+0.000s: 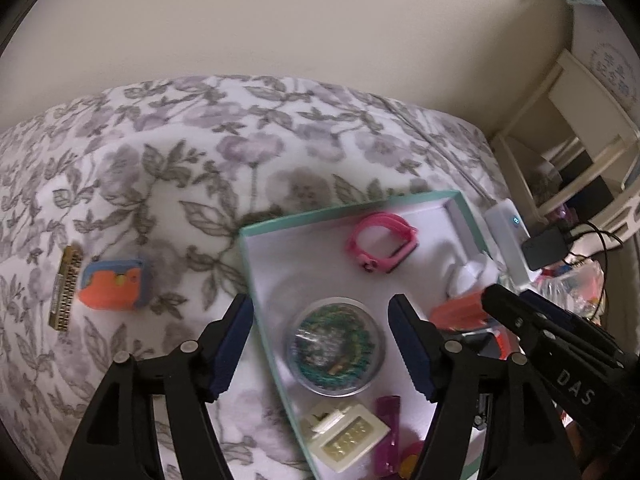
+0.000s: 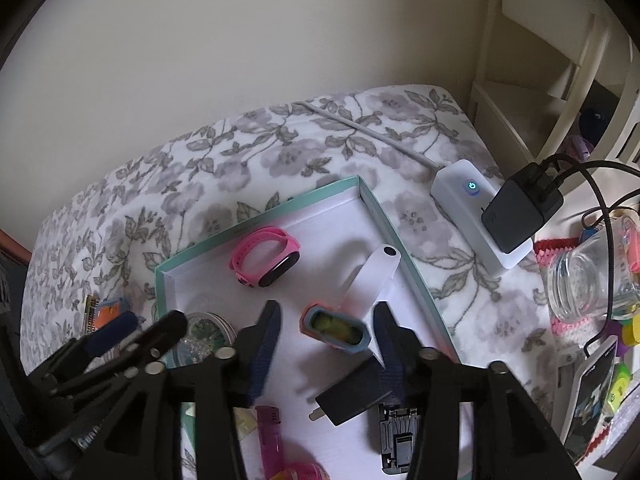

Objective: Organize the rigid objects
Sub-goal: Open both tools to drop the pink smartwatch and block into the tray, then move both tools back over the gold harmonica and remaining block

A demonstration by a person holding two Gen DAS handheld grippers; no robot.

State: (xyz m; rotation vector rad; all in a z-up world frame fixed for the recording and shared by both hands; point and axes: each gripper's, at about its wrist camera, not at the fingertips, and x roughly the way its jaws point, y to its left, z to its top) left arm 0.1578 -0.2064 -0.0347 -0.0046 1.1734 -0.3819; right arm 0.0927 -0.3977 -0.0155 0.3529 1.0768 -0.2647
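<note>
Jaws wide on both my grippers, left (image 1: 322, 340) over the round tin (image 1: 336, 346), right (image 2: 328, 336) around the orange case (image 2: 338, 328), both in the tray (image 2: 404, 248). Closing now could clip the white band (image 2: 374, 276) touching it.

Bedspread (image 1: 168, 184): soft matt floral cloth. Box (image 2: 256, 220): matt card. Pink watch band (image 2: 264, 254): smooth rubbery plastic. Jar (image 2: 588, 280): clear glass.
</note>
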